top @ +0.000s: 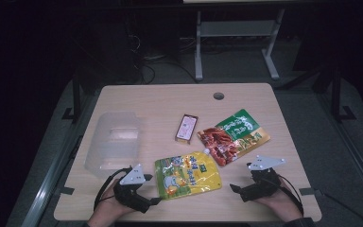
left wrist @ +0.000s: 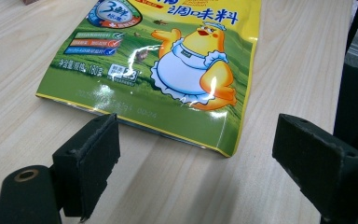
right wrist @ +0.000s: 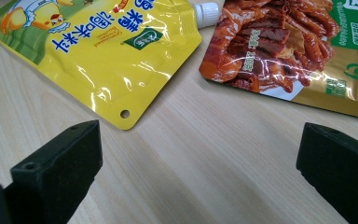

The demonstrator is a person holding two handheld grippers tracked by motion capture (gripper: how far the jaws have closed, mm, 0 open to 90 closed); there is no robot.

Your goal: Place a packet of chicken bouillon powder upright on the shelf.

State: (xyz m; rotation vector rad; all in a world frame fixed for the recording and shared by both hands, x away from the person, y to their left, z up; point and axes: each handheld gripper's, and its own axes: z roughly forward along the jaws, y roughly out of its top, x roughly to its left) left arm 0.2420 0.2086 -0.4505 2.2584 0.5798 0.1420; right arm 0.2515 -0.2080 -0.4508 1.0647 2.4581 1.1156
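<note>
Yellow pouch (top: 187, 177) lies flat between my grippers, untouched; nothing packed yet. My left gripper (top: 155, 200), at its 8 o'clock, and right gripper (top: 234, 189), at 3 o'clock, gape wide, empty. Bin (top: 114, 142) waits at 10 o'clock.

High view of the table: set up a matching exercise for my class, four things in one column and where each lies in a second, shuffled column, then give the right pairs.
Things:
1. clear plastic tub
2. small red box
3. yellow chicken pouch
4. green and red snack bag

Places:
A. right of the small box, nearer the right edge
B. at the table's left side
C. near the table's middle
D. at the near edge, between the two open grippers

Pairs: 1-B, 2-C, 3-D, 4-A
</note>
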